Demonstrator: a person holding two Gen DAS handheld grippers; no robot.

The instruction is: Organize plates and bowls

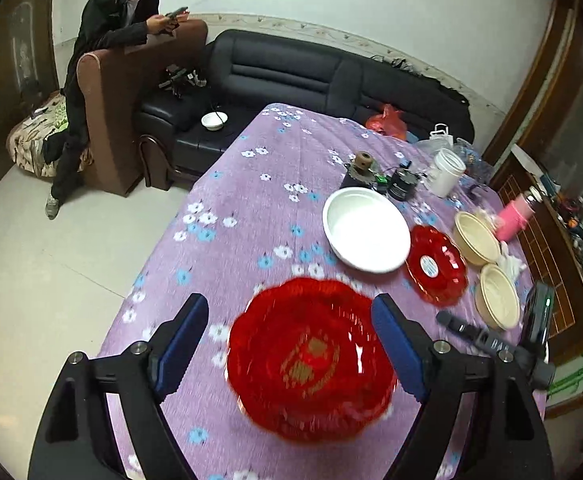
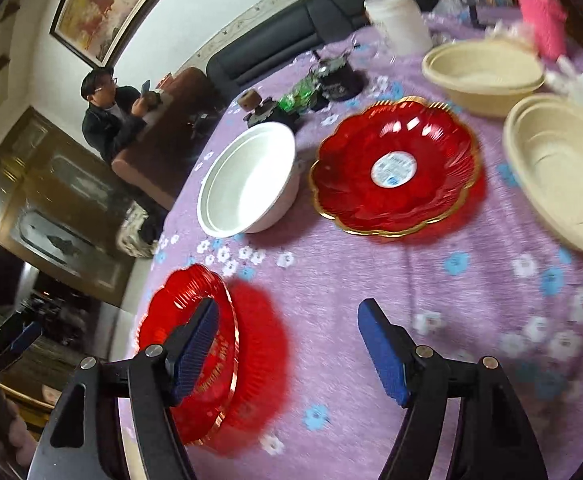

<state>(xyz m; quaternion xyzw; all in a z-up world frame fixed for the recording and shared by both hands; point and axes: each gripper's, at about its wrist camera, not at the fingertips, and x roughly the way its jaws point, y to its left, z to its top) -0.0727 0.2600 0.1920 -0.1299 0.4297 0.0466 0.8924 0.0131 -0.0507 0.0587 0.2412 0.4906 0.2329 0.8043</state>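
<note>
A red scalloped plate (image 1: pixel 311 360) lies on the purple flowered cloth between the open fingers of my left gripper (image 1: pixel 291 320), which hovers above it; the plate is blurred. It also shows in the right wrist view (image 2: pixel 189 320), partly behind my open, empty right gripper (image 2: pixel 287 320). A second red plate with a gold rim (image 2: pixel 395 168) (image 1: pixel 437 266) lies farther on. A white bowl (image 1: pixel 365 230) (image 2: pixel 247 180) stands beside it. Two beige bowls (image 1: pixel 477 232) (image 1: pixel 497 296) (image 2: pixel 483 68) (image 2: pixel 563 168) stand at the right.
A white jar (image 1: pixel 445 172), a pink bottle (image 1: pixel 515 216) and small dark gadgets (image 1: pixel 401 184) stand at the table's far end. A black sofa (image 1: pixel 291 76) holds a small white bowl (image 1: pixel 214 121). A person (image 1: pixel 107 40) stands at the left. My right gripper (image 1: pixel 491 340) shows at the right.
</note>
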